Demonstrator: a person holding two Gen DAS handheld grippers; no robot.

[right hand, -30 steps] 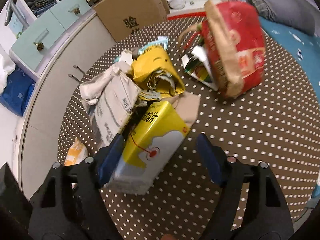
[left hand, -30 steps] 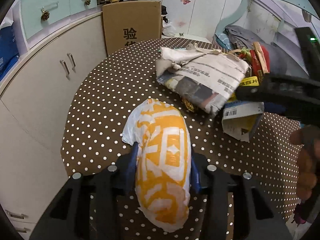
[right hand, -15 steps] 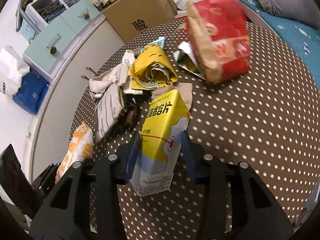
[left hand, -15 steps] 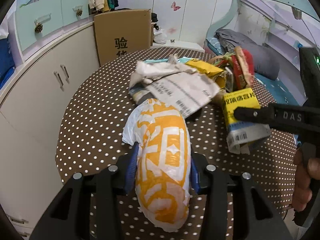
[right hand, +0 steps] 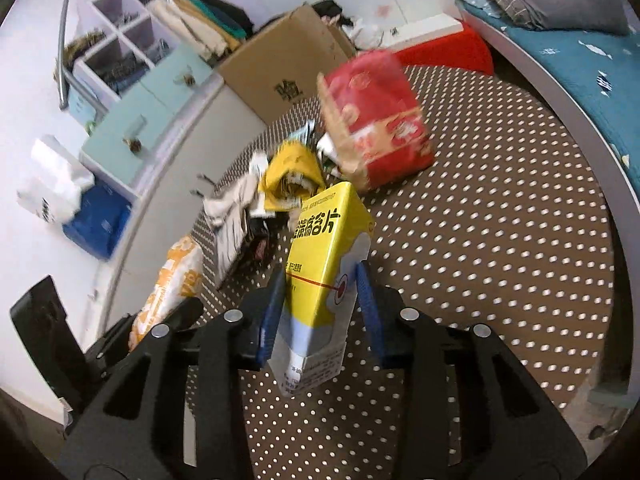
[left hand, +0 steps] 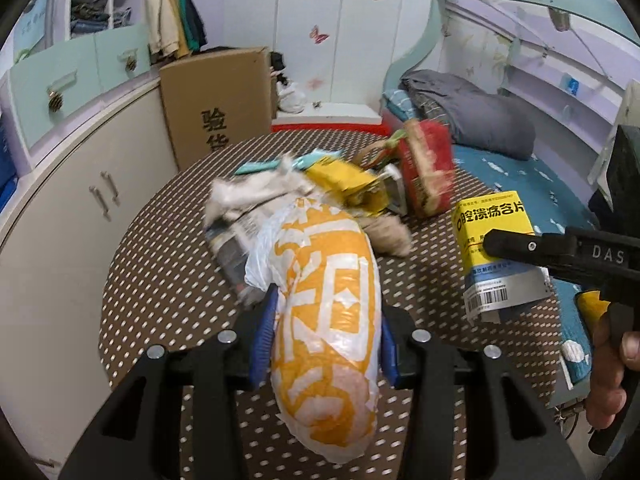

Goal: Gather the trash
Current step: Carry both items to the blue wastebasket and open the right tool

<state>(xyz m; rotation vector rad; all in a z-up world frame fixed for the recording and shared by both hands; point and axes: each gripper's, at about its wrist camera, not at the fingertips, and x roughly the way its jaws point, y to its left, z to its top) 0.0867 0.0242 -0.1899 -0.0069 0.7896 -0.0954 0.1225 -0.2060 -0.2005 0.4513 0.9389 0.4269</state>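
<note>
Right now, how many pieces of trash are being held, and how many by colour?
Orange-and-white plastic bag: 1, clamped in the left gripper.
Yellow-and-blue medicine box: 1, clamped in the right gripper.
Total held: 2.

Home bedroom: bed with grey blanket [left hand: 472, 116], butterfly-decal wardrobe [left hand: 320, 32], mint drawers [left hand: 76, 80], polka-dot table [right hand: 500, 200].

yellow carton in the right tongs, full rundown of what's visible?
The yellow carton is a printed cardboard box: yellow top with black Chinese lettering, pale blue-and-white lower part, a red line and dot, a barcode near the bottom. It is dented and tilted, pinched at its sides in the right tongs, lifted above the dotted table.
</note>
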